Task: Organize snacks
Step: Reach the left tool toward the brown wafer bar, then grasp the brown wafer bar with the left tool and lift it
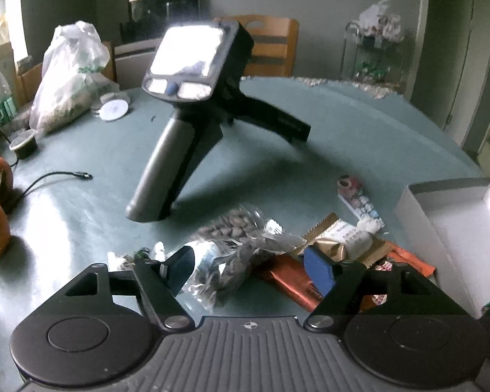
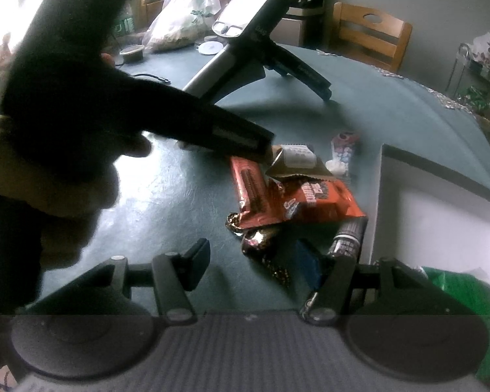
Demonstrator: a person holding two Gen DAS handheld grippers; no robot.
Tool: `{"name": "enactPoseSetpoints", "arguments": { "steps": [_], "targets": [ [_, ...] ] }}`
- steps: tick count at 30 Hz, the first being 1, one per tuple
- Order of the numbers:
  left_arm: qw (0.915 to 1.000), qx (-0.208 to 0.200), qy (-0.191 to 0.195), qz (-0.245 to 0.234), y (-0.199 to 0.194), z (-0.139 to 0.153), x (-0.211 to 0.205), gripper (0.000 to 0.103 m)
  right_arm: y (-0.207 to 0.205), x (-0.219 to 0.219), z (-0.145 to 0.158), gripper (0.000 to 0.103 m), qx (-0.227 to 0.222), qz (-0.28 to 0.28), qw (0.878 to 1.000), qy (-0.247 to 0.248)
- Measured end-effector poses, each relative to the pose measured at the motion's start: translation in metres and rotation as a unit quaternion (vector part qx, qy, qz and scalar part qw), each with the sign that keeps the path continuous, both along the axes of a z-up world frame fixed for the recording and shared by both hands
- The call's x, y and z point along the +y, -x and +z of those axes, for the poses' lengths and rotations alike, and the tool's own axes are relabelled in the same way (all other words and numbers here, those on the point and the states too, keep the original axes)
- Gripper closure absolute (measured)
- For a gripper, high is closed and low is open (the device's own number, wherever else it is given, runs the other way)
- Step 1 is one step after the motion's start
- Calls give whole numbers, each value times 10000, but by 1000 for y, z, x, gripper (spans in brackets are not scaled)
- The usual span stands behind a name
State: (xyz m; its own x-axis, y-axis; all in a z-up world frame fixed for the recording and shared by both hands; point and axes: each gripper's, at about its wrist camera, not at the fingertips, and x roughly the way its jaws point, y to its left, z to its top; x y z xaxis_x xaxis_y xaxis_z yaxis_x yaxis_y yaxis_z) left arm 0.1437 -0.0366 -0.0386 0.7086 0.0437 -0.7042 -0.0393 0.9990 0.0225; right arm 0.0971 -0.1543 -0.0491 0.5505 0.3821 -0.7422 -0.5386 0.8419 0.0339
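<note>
Ribbed grey housing fills the foreground behind the left gripper (image 1: 248, 269), whose jaws stand apart around a crinkly clear nut bag (image 1: 235, 254). Beyond the right gripper (image 2: 254, 266), also spread wide, glossy orange wrappers (image 2: 277, 196) lie lengthwise pointing away, with a white cardboard box (image 2: 441, 196) to their right.

Snack packets (image 2: 290, 196) lie heaped on the table (image 2: 186, 196), left of the box (image 2: 441, 228), before the standing device (image 2: 245, 42).
</note>
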Motion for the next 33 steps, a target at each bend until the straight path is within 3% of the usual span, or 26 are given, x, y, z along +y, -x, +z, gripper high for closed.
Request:
{"name": "enactPoseSetpoints", "arguments": {
  "steps": [2,7,15,20,33],
  "targets": [
    [9999,42,-134,-3,-2,-6,-6,22,0,0,0,43,-10,-15,10000,-2],
    [9992,63,-398,-86,4,-15,-12,19,2,-1,1,44,-9,-36,10000,-22],
    [9995,171,-200,-152,18,-15,14,19,1,2,0,43,13,8,10000,46],
    [9991,250,128,-307,25,-14,32,26,5,5,-1,43,0,127,9998,135],
    [9977,262,112,-614,30,-15,21,37,8,13,-4,44,-25,339,9991,262]
  ]
}}
